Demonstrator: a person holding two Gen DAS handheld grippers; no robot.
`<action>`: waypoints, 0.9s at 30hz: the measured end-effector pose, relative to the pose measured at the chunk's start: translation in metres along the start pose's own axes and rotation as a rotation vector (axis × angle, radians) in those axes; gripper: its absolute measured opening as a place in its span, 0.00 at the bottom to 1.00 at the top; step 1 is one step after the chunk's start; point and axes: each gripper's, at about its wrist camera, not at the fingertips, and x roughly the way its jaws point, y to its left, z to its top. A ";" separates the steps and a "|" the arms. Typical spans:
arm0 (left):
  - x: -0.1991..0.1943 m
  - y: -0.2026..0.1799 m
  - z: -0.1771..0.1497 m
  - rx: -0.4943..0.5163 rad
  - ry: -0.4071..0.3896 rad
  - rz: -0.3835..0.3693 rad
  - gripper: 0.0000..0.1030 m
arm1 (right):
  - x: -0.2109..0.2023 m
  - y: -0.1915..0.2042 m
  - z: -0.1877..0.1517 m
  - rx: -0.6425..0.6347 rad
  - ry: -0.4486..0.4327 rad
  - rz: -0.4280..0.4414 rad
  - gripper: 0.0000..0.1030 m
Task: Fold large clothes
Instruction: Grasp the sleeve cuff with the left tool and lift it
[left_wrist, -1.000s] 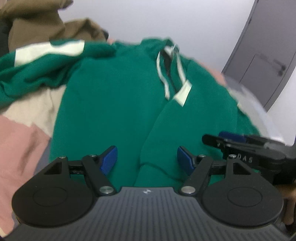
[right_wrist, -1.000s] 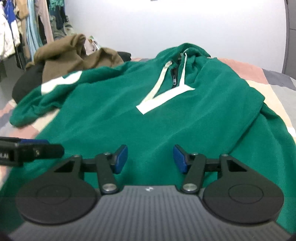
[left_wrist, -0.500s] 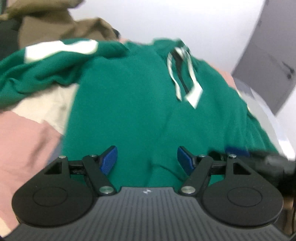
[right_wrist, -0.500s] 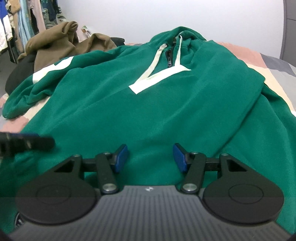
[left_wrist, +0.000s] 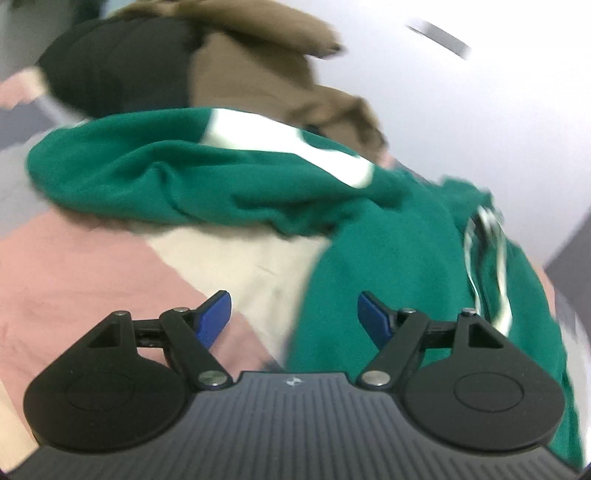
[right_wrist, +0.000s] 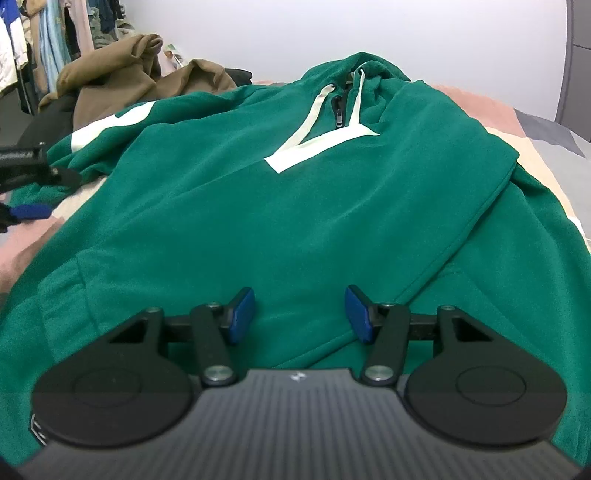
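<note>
Fleece hoodie (right_wrist: 295, 206) is soft, floppy; both grippers (left_wrist: 293, 317) (right_wrist: 299, 314) gape empty; pinch the bunched sleeve (left_wrist: 147, 181) at ten o'clock.

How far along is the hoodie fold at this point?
Done: the green hoodie lies flat, front up, on the bedspread. In hand: nothing; the left gripper, jaws just opening wider, faces the outstretched sleeve; the right gripper hangs open over the hem. Left: every fold.
</note>
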 end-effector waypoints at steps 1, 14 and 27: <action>0.004 0.008 0.004 -0.041 -0.002 0.013 0.77 | 0.000 0.000 0.000 0.000 -0.002 -0.001 0.54; 0.032 0.096 0.018 -0.477 -0.096 0.068 0.78 | 0.000 0.005 -0.002 -0.005 -0.010 -0.015 0.54; 0.051 0.163 0.052 -0.743 -0.213 0.056 0.78 | 0.003 0.008 -0.003 -0.004 -0.021 -0.029 0.55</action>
